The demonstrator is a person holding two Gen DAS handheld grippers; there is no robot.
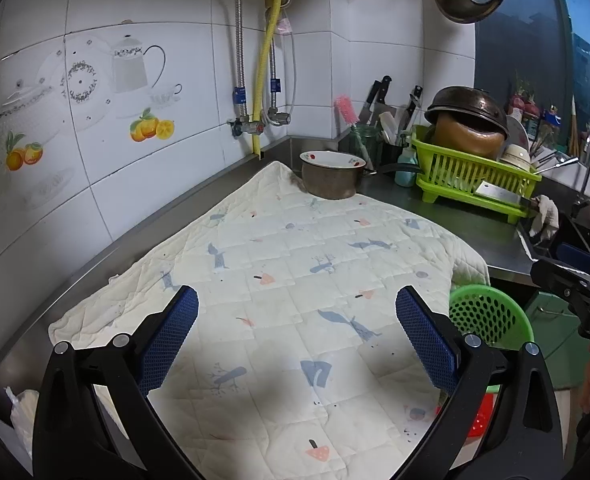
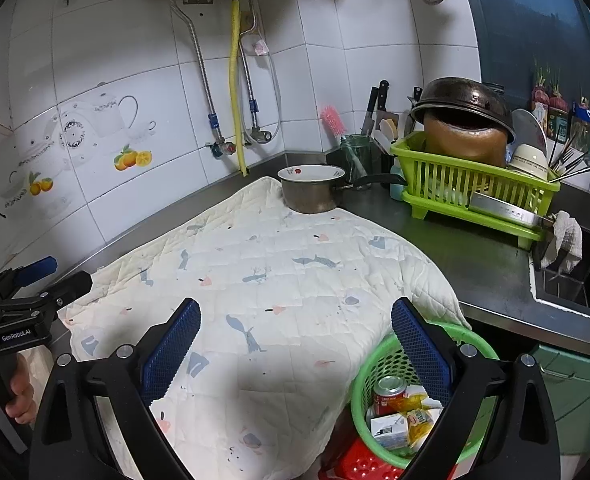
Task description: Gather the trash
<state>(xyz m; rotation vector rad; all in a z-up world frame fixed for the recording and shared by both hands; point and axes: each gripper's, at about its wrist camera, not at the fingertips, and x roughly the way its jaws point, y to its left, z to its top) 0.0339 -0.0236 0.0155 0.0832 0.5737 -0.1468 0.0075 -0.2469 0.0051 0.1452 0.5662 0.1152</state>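
Note:
A green perforated basket [image 2: 379, 368] stands below the counter's front edge at the right; it holds a red can [image 2: 389, 390], a white carton [image 2: 389, 432] and yellow wrappers [image 2: 417, 414]. Its rim also shows in the left wrist view [image 1: 491, 312]. A quilted white cloth [image 1: 295, 280] with small prints covers the counter; it shows in the right wrist view [image 2: 275, 288] too. My left gripper [image 1: 297, 316] is open and empty above the cloth. My right gripper [image 2: 295, 324] is open and empty above the cloth's front right part, its right finger over the basket.
A metal pot [image 1: 331, 176] stands on the cloth's far corner. A green dish rack [image 2: 475, 188] with a dark wok and bowls stands at the right, by the sink [image 2: 575, 280]. A red stool [image 2: 359, 464] sits under the basket. White plastic [image 1: 23, 416] lies at the left.

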